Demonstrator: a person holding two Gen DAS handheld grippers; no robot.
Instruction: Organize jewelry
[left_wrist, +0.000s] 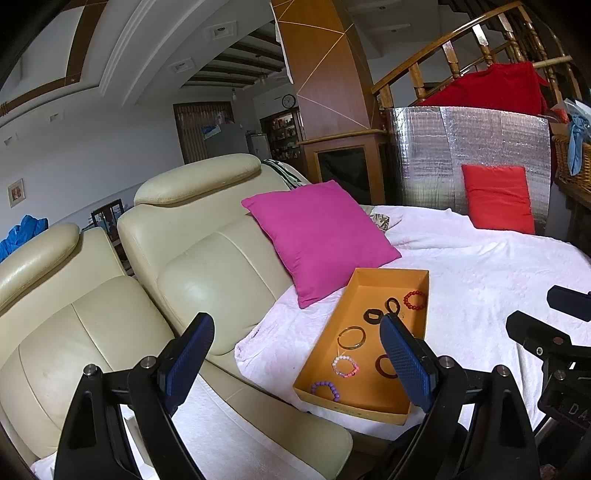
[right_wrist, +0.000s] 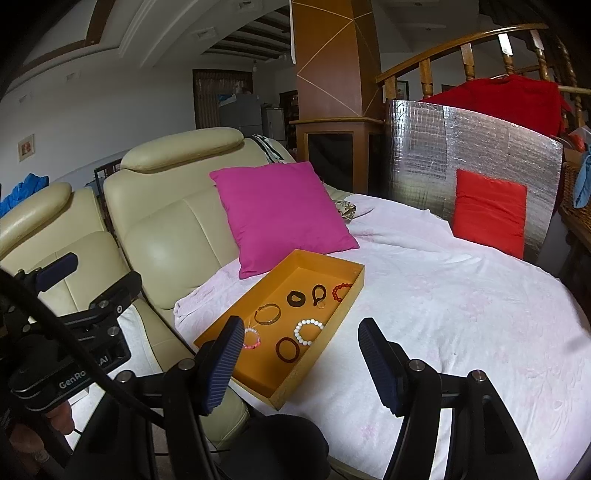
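Observation:
An orange tray (left_wrist: 388, 273) (right_wrist: 295, 264) lies on the pale pink blanket and holds several bracelets. Among them are a red beaded one (left_wrist: 415, 300) (right_wrist: 341, 290), a gold bangle (left_wrist: 351, 336) (right_wrist: 266, 314), a purple beaded one (left_wrist: 325, 390) and a white beaded one (right_wrist: 308, 332). A brown bangle (right_wrist: 287, 349) is half hidden behind a finger in the left wrist view. My left gripper (left_wrist: 299, 356) hovers open and empty over the tray's near left end. My right gripper (right_wrist: 303, 356) hangs open and empty over the tray's near right edge.
A magenta cushion (left_wrist: 317, 236) leans on the cream leather sofa (left_wrist: 207, 266) just behind the tray. A red cushion (right_wrist: 489, 212) rests against a silver foil board (right_wrist: 480, 136) at the back. The blanket (right_wrist: 461, 314) spreads wide to the right of the tray.

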